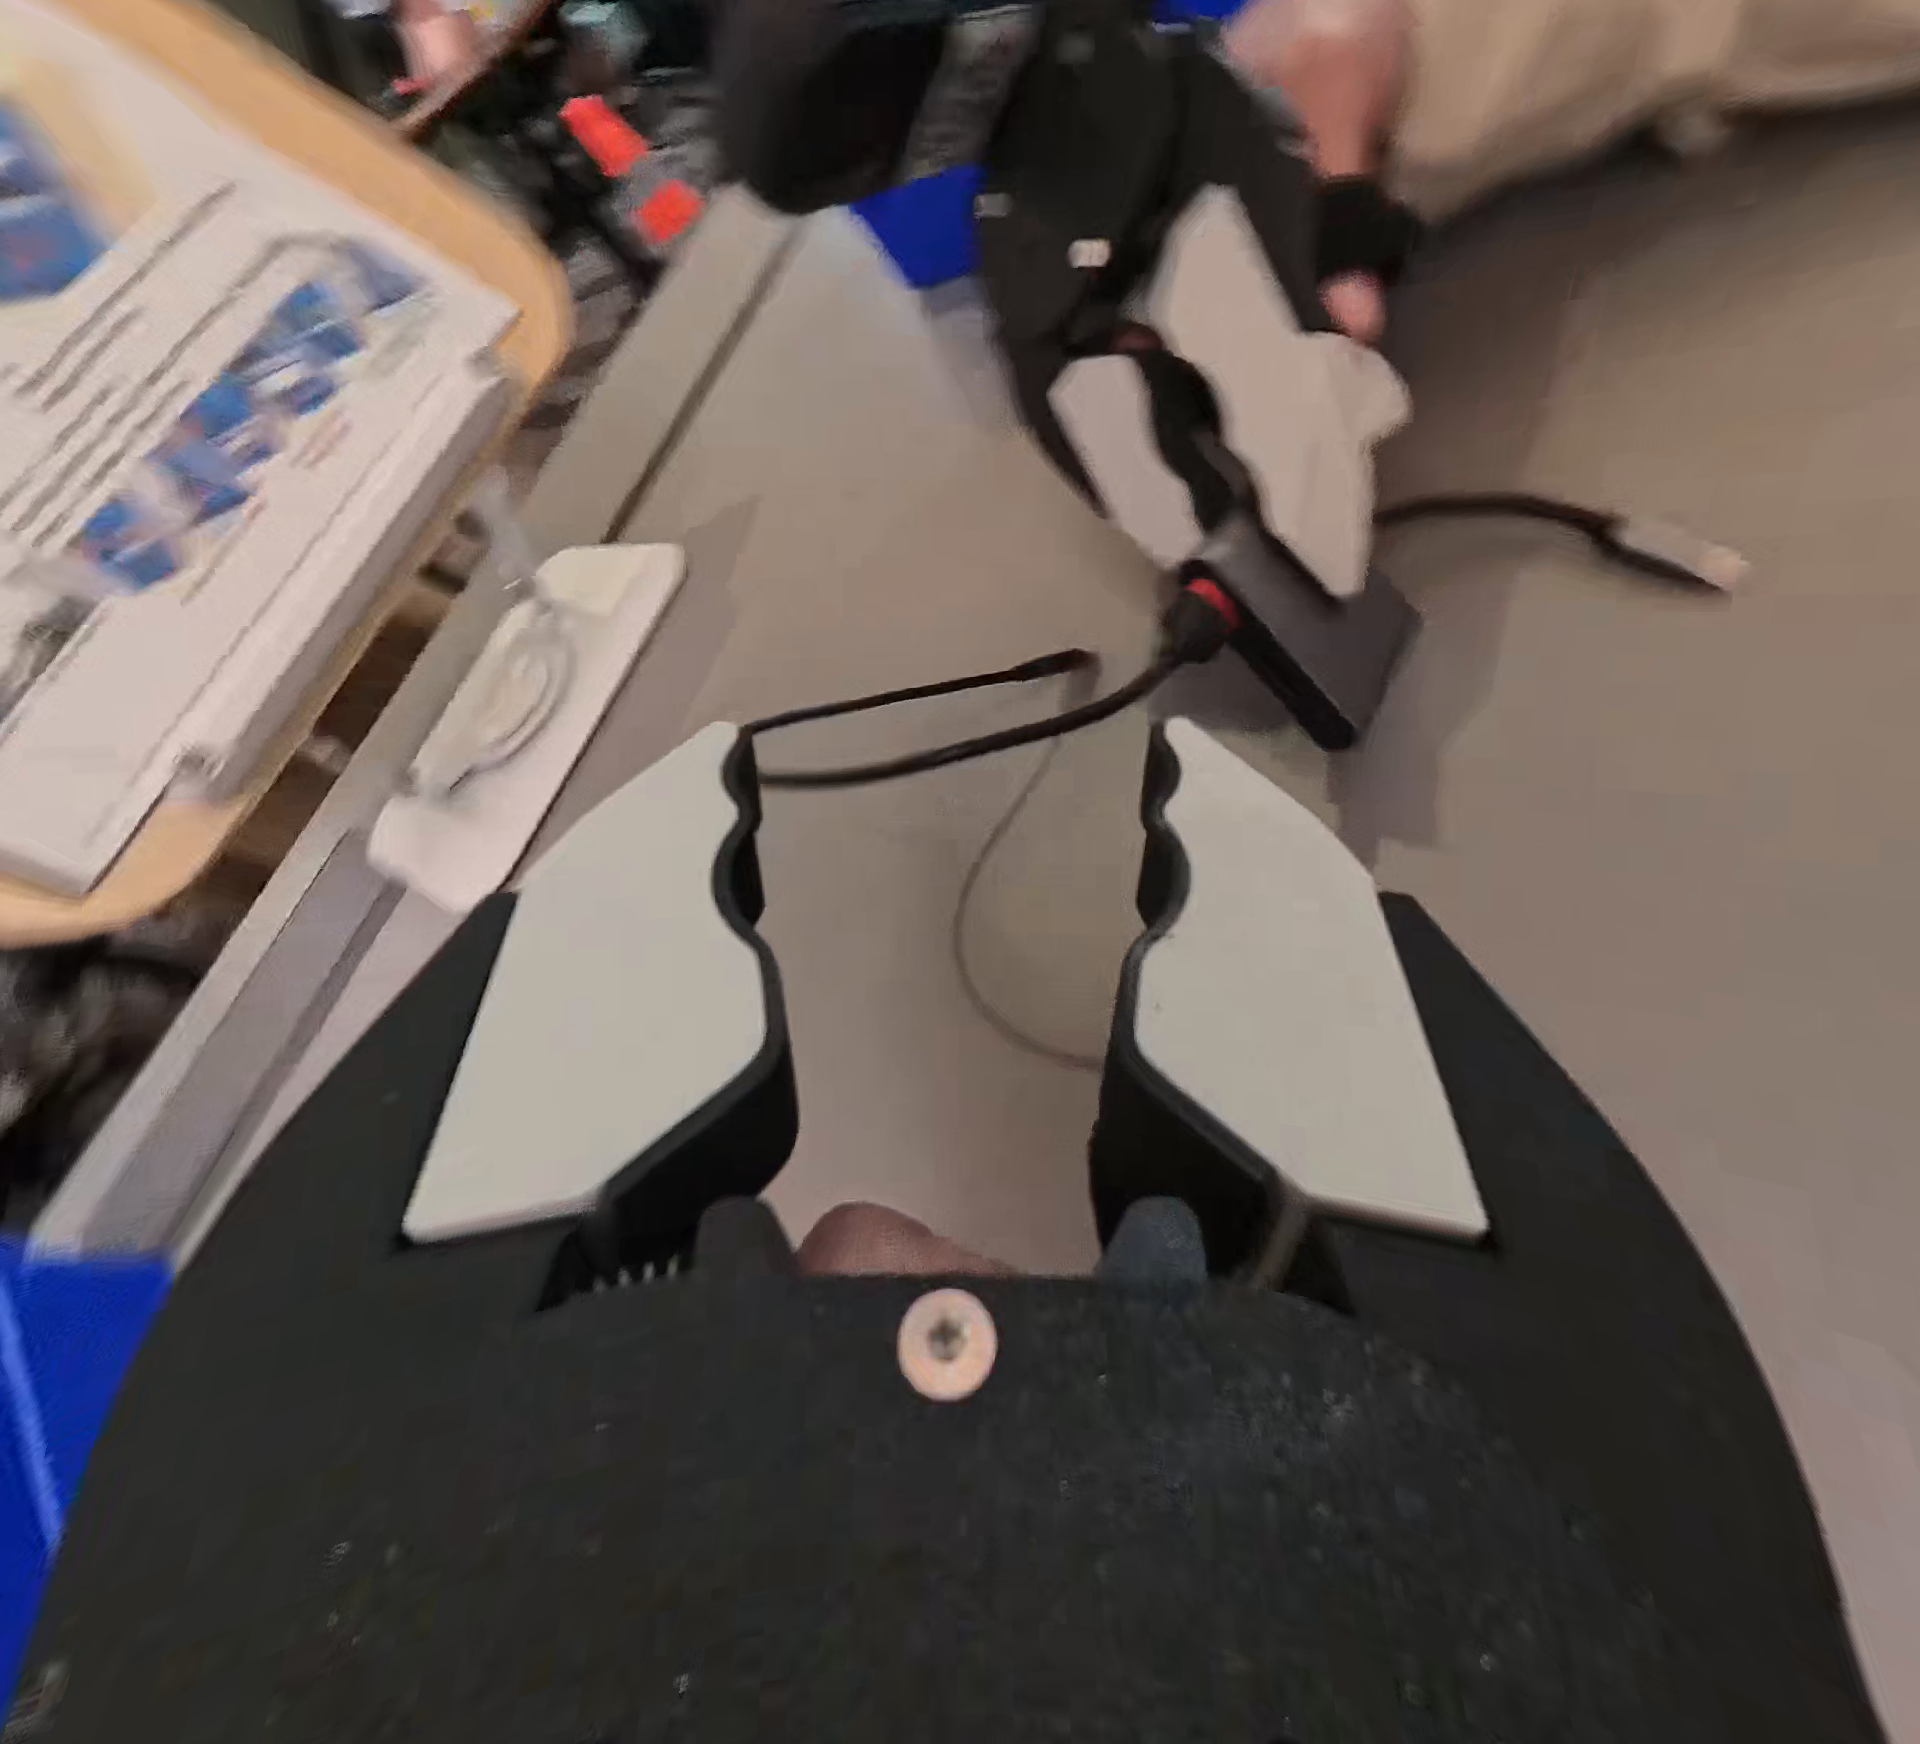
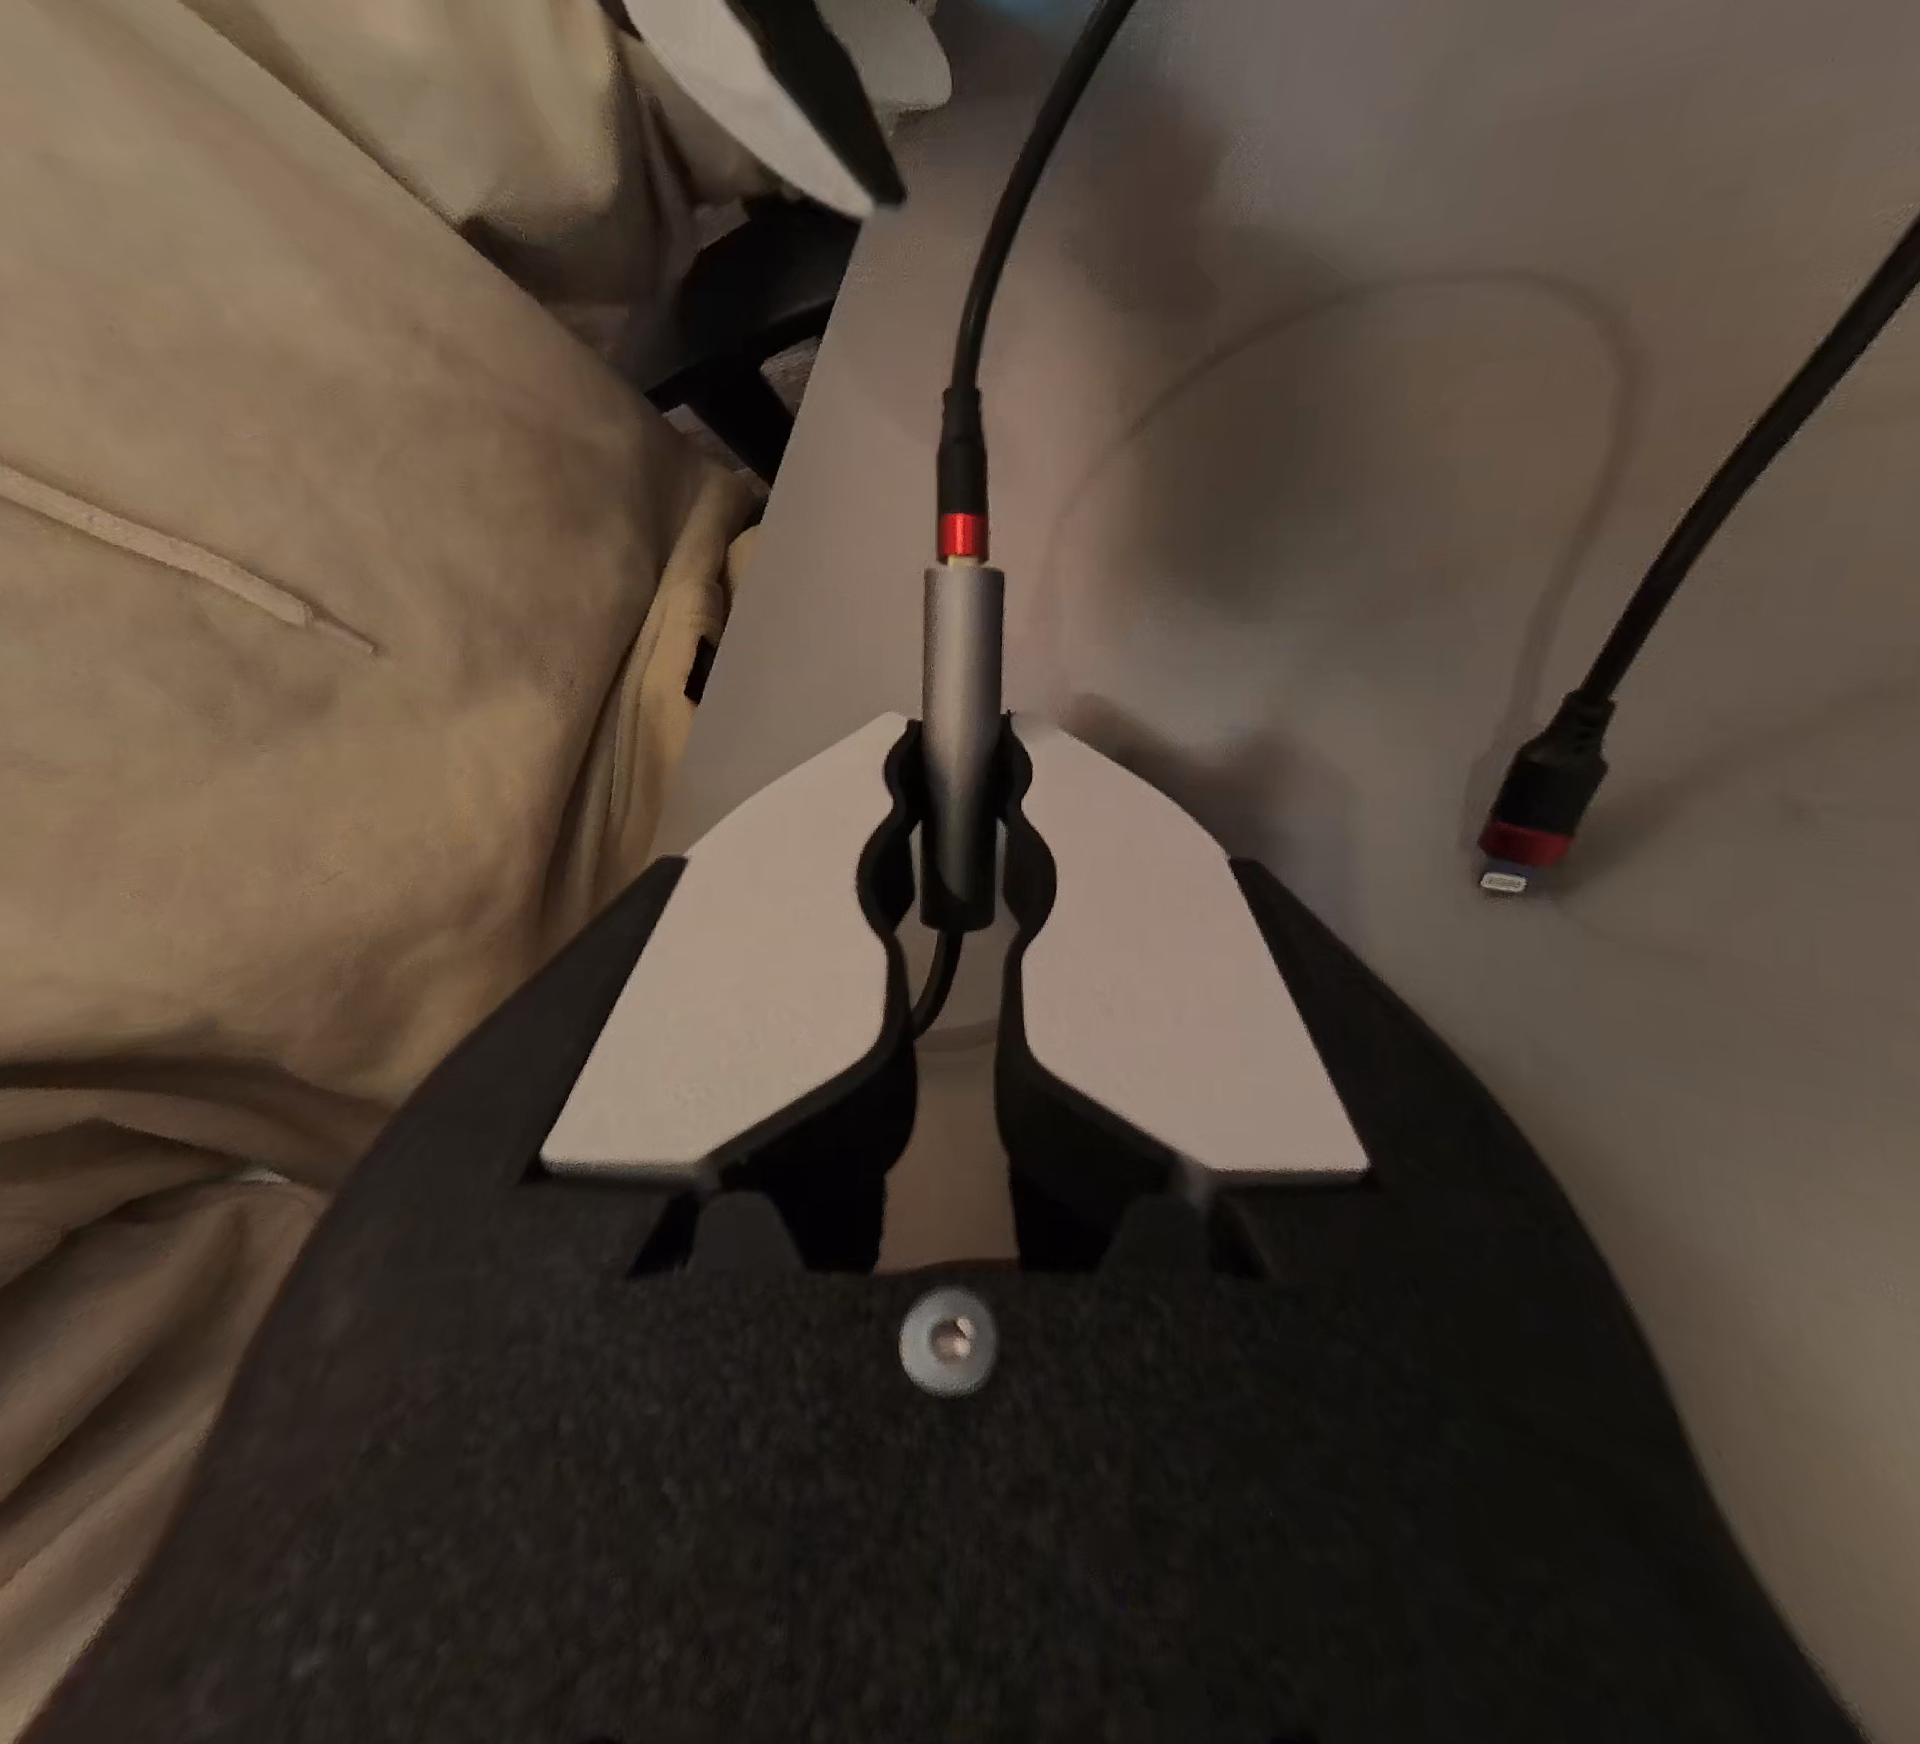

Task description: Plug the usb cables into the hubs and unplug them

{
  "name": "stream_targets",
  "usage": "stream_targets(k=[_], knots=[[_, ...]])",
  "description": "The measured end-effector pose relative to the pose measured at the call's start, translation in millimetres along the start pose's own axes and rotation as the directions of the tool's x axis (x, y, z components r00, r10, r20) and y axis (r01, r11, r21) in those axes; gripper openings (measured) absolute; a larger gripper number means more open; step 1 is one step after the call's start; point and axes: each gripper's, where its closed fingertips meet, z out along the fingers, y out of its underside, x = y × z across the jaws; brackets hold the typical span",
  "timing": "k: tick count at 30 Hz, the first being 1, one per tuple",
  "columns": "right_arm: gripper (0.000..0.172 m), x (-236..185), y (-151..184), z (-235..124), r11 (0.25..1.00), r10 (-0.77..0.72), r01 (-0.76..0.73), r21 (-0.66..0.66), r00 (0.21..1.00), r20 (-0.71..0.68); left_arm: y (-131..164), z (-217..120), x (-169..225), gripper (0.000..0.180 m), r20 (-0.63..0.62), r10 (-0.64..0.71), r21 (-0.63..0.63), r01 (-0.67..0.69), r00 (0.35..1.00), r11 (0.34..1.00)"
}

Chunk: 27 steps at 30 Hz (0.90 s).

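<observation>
On the left, a white pad carrying a coiled white cable lies at the edge of the grey table. The left gripper stands over the table with its jaws spread wide and nothing between them; a loop of black cable lies beyond its fingertips.

At centre, the right gripper is clamped on the grey hub, pads pressed to both flanks. A black cable with a red-collared plug is seated in the hub's far end, so one insertion appears complete.

On the right, a second red-collared plug lies loose on the table, well apart from the hub.

Judged remaining: unplugging the seated cable, and possibly inserting the loose one.
</observation>
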Motion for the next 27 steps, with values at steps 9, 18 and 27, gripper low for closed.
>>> stream_targets(k=[9, 18, 27], knots=[[0.012, 1.3, -8.4, -20.9, 0.992, -0.021, 0.043, 0.116, 0.982, -0.187, 87.1, -17.2, -60.0, 0.071, 0.589, -0.545, 0.074, 0.631, 0.597, 0.772], [0.012, 1.2, -20.4, -33.4, 0.984, -0.01, 0.06, 0.168, 0.958, -0.288, 82.2, -26.7, -57.0, 0.068, 0.577, -0.621, 0.211, 0.638, 0.53, 0.741], [0.012, -88.0, -84.5, -236.4, 0.993, 0.004, 0.096, 0.072, 0.575, -0.818, 74.0, -19.3, -48.2, 0.066, 0.574, -0.549, 0.159, 0.575, 0.607, 0.803]])
